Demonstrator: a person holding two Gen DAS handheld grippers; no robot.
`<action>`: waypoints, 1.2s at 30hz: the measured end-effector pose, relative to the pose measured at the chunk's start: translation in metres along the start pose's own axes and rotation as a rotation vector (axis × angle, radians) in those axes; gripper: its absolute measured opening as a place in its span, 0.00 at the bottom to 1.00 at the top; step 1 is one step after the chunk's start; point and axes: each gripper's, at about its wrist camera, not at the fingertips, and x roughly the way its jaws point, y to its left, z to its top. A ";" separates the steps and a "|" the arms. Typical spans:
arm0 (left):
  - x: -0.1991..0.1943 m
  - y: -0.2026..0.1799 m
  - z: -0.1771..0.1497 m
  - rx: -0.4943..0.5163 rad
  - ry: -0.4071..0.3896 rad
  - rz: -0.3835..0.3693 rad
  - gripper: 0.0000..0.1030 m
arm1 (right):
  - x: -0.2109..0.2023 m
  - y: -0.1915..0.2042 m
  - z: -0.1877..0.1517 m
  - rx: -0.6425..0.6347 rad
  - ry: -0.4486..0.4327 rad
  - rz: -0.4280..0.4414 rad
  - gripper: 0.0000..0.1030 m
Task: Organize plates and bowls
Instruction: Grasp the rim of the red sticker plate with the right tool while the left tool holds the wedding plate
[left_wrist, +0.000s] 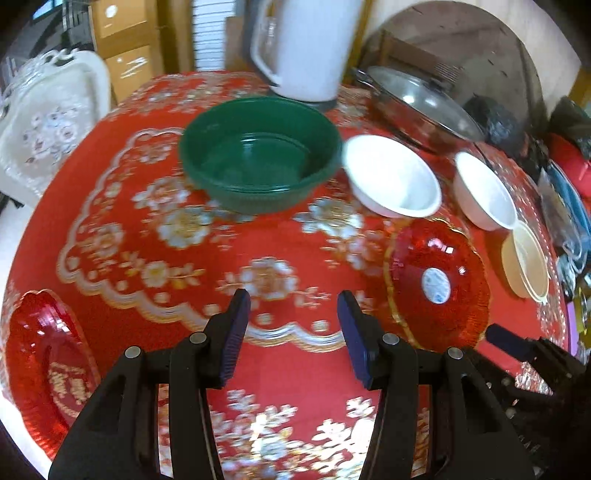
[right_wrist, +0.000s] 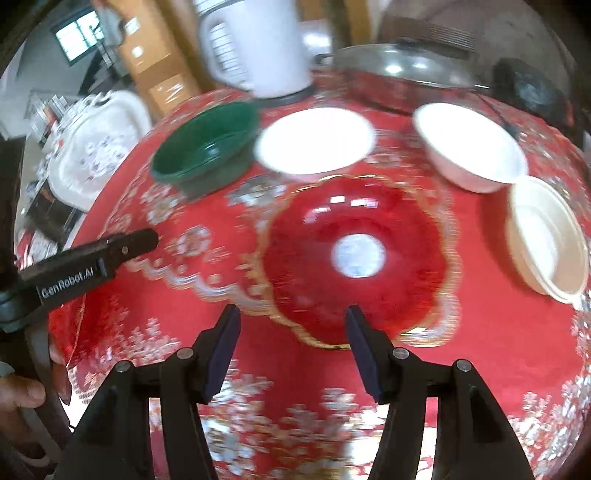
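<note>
A green bowl (left_wrist: 260, 155) (right_wrist: 207, 146) sits at the back of the red tablecloth. Two white bowls (left_wrist: 393, 175) (left_wrist: 484, 190) stand to its right, also in the right wrist view (right_wrist: 314, 138) (right_wrist: 469, 146). A cream bowl (left_wrist: 526, 260) (right_wrist: 546, 236) lies tilted at far right. A red glass plate (left_wrist: 436, 280) (right_wrist: 354, 254) lies in front of the white bowls; a second red plate (left_wrist: 44, 354) lies at near left. My left gripper (left_wrist: 293, 301) is open and empty over the cloth. My right gripper (right_wrist: 293, 314) is open, at the red plate's near edge.
A white kettle (left_wrist: 306, 48) (right_wrist: 255, 48) and a steel lidded pan (left_wrist: 421, 99) (right_wrist: 399, 74) stand behind the bowls. A white ornate tray (left_wrist: 48, 122) sits off the table's left. Clutter lines the right edge (left_wrist: 565, 206). The left gripper's finger (right_wrist: 92, 258) shows at left.
</note>
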 end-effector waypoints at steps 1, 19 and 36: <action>0.003 -0.007 0.001 0.009 0.004 -0.008 0.48 | -0.002 -0.009 0.000 0.015 -0.003 -0.014 0.57; 0.049 -0.068 0.009 0.048 0.083 -0.044 0.48 | 0.006 -0.087 0.014 0.133 0.014 -0.063 0.57; 0.089 -0.071 0.018 0.018 0.139 0.016 0.48 | 0.052 -0.097 0.030 0.082 0.084 -0.041 0.57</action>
